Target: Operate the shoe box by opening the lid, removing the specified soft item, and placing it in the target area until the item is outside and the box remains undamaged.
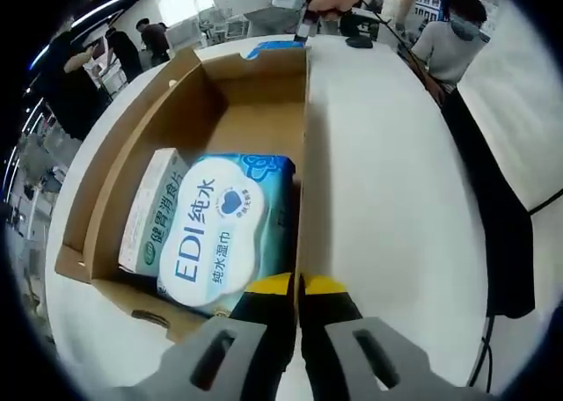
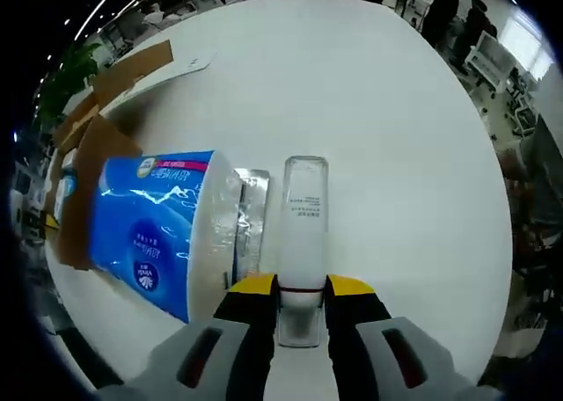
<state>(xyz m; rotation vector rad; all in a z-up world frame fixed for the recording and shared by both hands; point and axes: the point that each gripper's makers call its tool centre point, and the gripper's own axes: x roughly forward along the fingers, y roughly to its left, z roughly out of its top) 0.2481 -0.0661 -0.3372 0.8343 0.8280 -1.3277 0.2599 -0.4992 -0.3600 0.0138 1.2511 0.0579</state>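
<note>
Currently the left claw [image 1: 299, 287] sits at bottom centre of the left gripper view, jaws pinched together on the right wall of the open cardboard shoe box [image 1: 303, 137]. Inside the box, lower left of frame: a blue-and-white wet wipes pack [image 1: 224, 229] lying beside a slim white carton [image 1: 154, 207], touching. Right of the box, bare white bench [image 1: 387, 172]. People stand at the top of frame.

Right gripper view: right claw [image 2: 299, 291] at bottom centre, clamped on the base of a white tube [image 2: 303, 221] lying on the bench. Just left of the tube, a blue tissue pack [image 2: 154, 225], also out on the bench. Box flap visible upper left.
</note>
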